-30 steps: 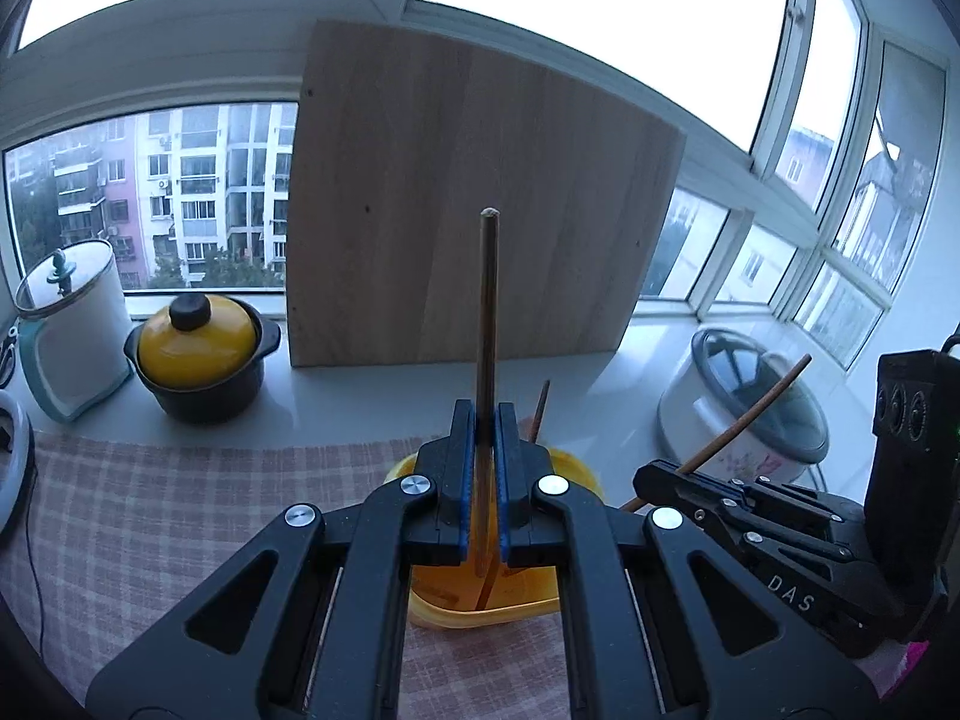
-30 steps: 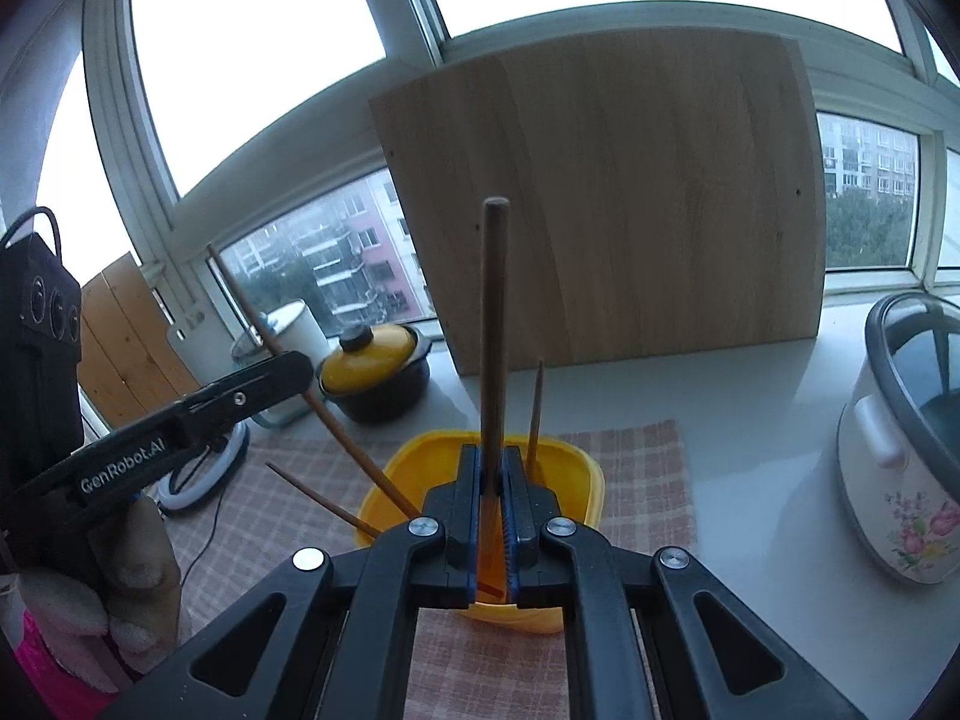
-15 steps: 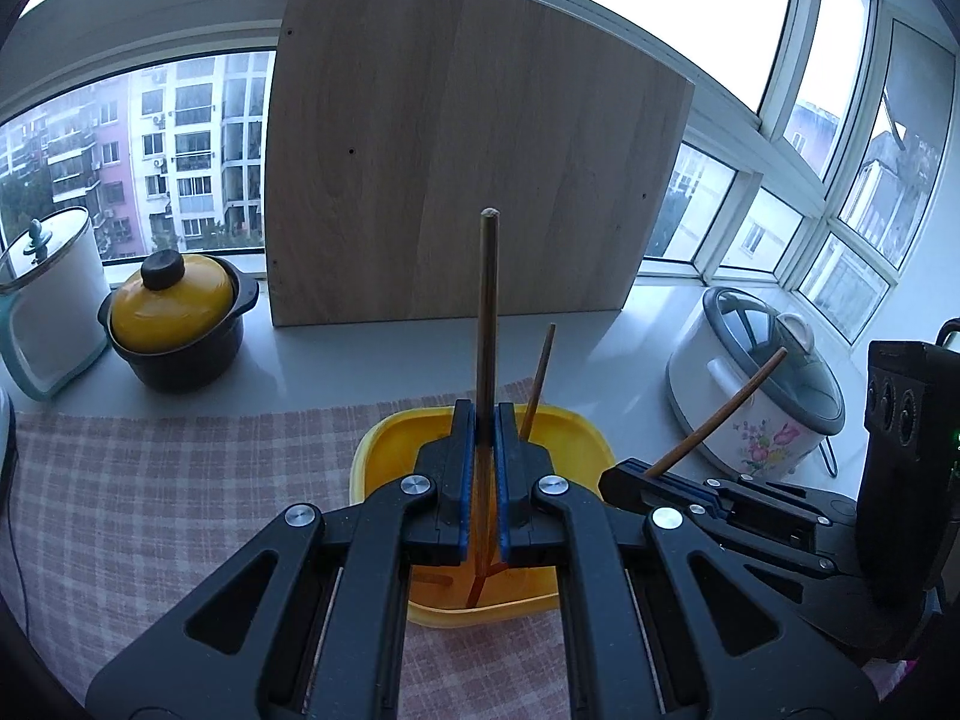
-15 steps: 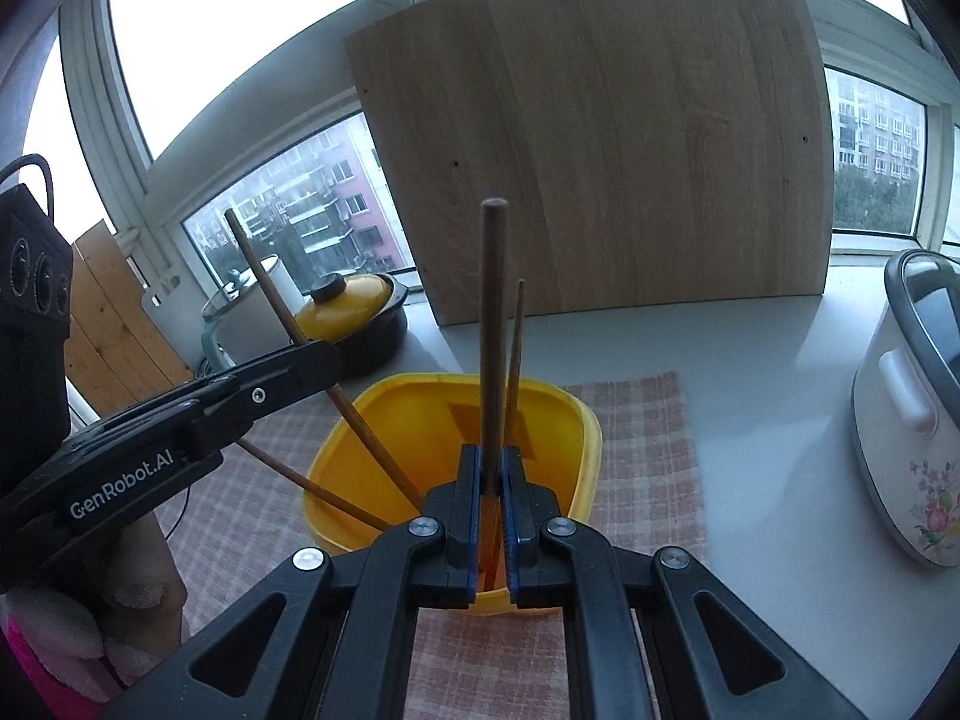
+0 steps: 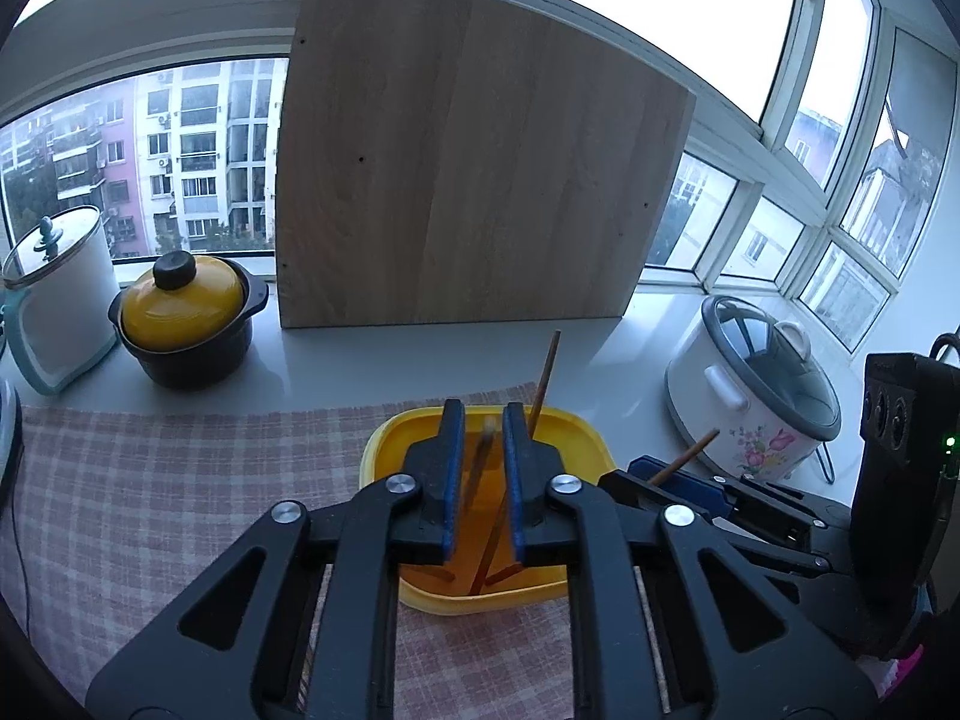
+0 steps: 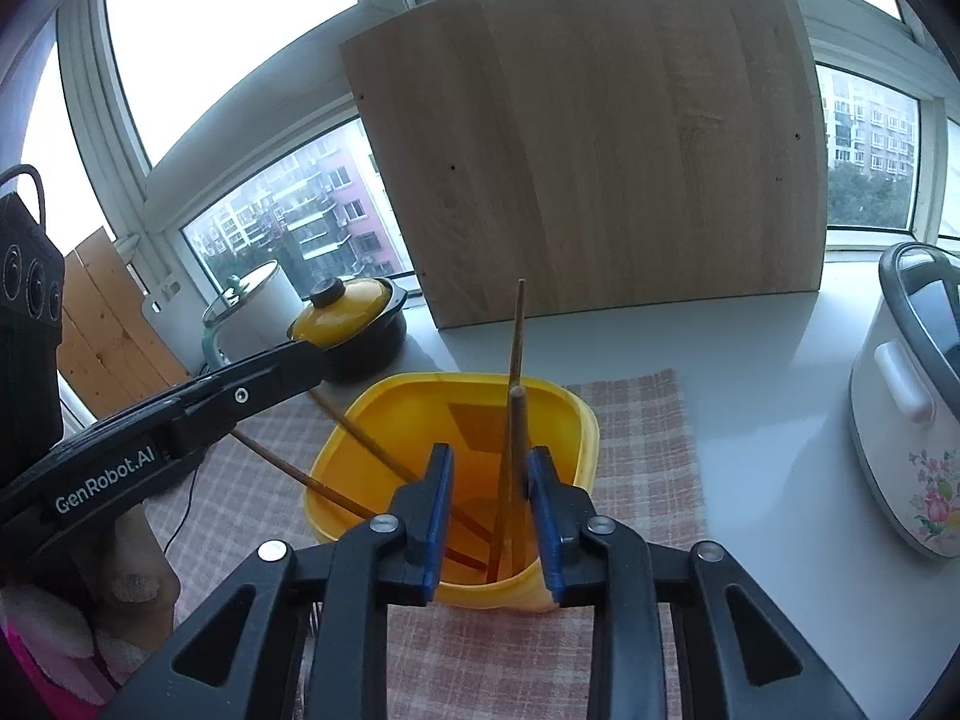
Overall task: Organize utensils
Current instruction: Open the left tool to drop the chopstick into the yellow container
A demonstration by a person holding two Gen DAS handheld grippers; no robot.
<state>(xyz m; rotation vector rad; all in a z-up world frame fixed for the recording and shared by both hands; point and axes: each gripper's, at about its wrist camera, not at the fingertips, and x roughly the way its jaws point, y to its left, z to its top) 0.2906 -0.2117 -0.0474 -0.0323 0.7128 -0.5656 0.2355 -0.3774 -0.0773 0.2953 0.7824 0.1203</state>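
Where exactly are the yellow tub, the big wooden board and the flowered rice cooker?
yellow tub [image 6: 585,420]: right wrist view, far right rim.
wooden board [image 5: 468,180]: left wrist view, middle of its face.
flowered rice cooker [image 5: 720,414]: left wrist view, white side wall.

Bare white bench [image 5: 336,372] lies open between the yellow container [image 6: 576,414] and the leaning wooden board [image 5: 468,168]. The rice cooker [image 5: 756,390] blocks the right side, the yellow-lidded pot [image 5: 180,324] the left. 4 chopsticks [image 6: 516,336] jut up from the container's mouth.
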